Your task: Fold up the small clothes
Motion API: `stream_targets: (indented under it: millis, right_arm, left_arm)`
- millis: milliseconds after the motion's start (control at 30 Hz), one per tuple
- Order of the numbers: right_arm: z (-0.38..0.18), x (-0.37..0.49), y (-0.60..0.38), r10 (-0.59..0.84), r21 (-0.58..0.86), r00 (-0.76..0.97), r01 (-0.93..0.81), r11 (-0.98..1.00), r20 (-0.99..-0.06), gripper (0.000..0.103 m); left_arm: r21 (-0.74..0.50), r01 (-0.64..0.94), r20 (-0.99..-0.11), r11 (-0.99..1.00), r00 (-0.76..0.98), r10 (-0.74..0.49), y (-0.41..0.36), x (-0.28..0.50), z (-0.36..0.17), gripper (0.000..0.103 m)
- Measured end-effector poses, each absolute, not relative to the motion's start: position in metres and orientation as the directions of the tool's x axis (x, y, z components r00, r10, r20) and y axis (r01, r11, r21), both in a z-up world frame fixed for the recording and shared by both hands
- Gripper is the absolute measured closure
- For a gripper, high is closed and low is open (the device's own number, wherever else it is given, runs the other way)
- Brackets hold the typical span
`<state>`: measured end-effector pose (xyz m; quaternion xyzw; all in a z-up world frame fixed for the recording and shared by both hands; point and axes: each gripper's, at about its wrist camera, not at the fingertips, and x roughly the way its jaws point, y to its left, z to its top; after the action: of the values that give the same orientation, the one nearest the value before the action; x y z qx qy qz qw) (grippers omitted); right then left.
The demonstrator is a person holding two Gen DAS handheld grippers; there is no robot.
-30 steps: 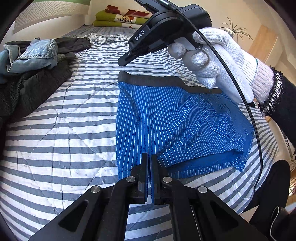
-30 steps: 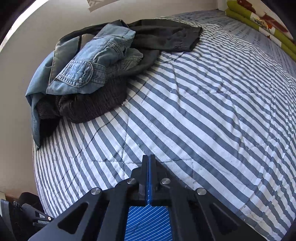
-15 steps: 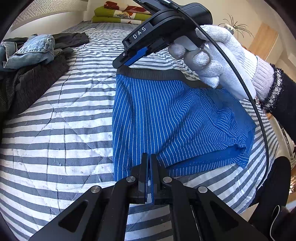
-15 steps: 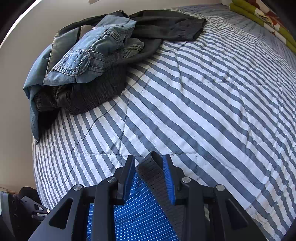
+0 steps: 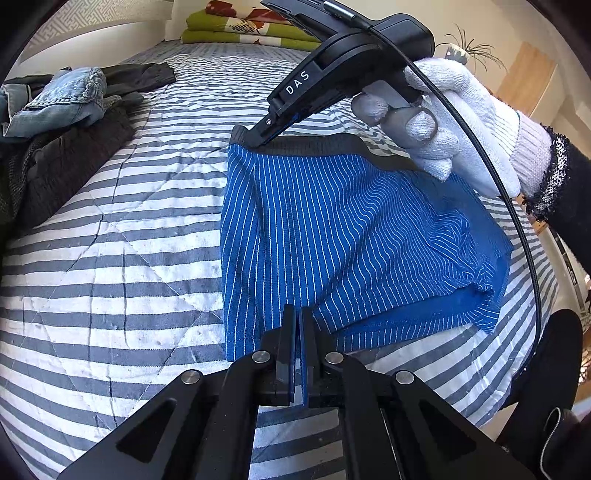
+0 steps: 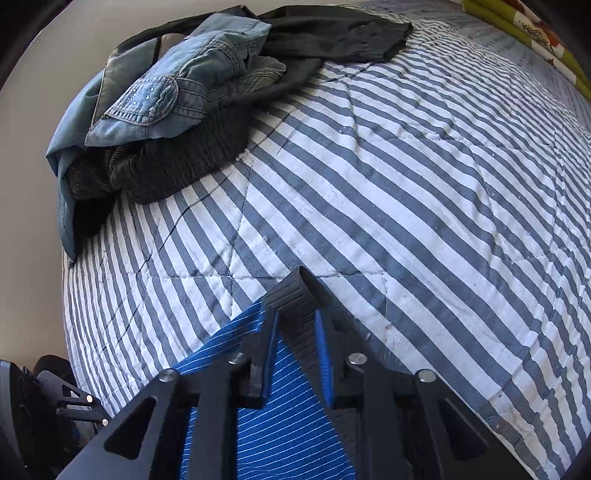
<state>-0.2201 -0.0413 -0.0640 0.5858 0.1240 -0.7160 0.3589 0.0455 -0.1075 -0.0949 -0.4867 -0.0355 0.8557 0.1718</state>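
Blue pinstriped shorts with a dark grey waistband lie flat on the striped bed quilt. My left gripper is shut on their near hem, with a strip of blue cloth pinched between the pads. My right gripper, held by a white-gloved hand, points down at the far left corner of the waistband. In the right wrist view that gripper straddles the upstanding waistband corner. Its jaws are closing around the corner, with a narrow gap still showing.
A heap of clothes, denim over dark knit, lies at the bed's left edge beside the wall. Folded green bedding sits at the far end of the bed. Striped quilt stretches beyond the shorts.
My right gripper let go of the blue cloth, opened wide around the waistband corner, and has since narrowed onto it. The left gripper has kept its hold on the hem.
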Motion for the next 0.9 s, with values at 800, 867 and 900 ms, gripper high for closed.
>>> stream_targets:
  millis: [800, 867, 900]
  right_arm:
    - [-0.056, -0.233, -0.057, -0.384, 0.237, -0.100, 0.639, -0.732, -0.918, 0.089]
    - [-0.058, -0.235, -0.056, -0.393, 0.260, -0.075, 0.635, -0.727, -0.917, 0.086]
    - [-0.059, -0.234, -0.055, -0.399, 0.271, -0.062, 0.636, -0.723, -0.915, 0.085]
  left_arm:
    - [-0.236, -0.258, -0.821, -0.937, -0.463, 0.334, -0.113, 0.050, -0.096, 0.102]
    - [-0.237, -0.258, -0.822, -0.937, -0.461, 0.335, -0.114, 0.051, -0.096, 0.102]
    - [-0.237, -0.257, -0.822, -0.937, -0.461, 0.335, -0.114, 0.050, -0.096, 0.102]
